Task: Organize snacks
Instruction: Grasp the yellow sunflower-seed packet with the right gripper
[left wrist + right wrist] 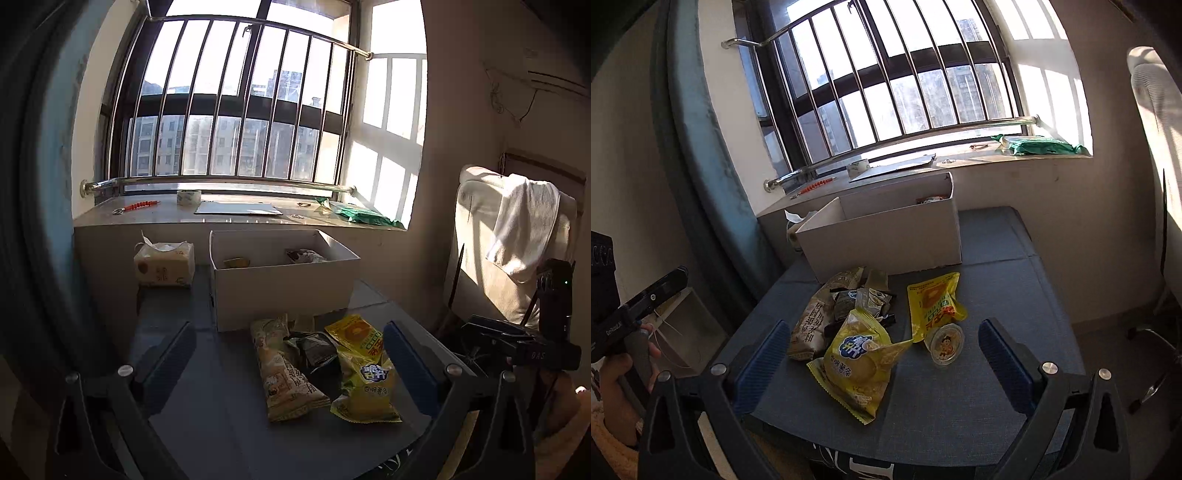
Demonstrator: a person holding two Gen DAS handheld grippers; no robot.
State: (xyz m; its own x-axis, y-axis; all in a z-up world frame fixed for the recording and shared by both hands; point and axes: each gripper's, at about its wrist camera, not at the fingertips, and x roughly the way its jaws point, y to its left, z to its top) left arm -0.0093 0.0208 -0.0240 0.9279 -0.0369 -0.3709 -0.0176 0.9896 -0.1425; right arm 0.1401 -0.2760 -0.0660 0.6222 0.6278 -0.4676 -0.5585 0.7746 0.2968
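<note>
— So both claws, left claw (291, 373) and right claw (884, 354), hang spread wide and empty?

— Yes. Loose snacks (849, 325) lie just before the white box (886, 236) on the desk (960, 406). Best take one packet by its edge, then lift over the box wall.

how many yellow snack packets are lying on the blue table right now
2. The yellow chip bag lies nearest the camera; the yellow-orange pouch lies farther right, beside the small jelly cup. Others may be hidden under the pile.
</note>
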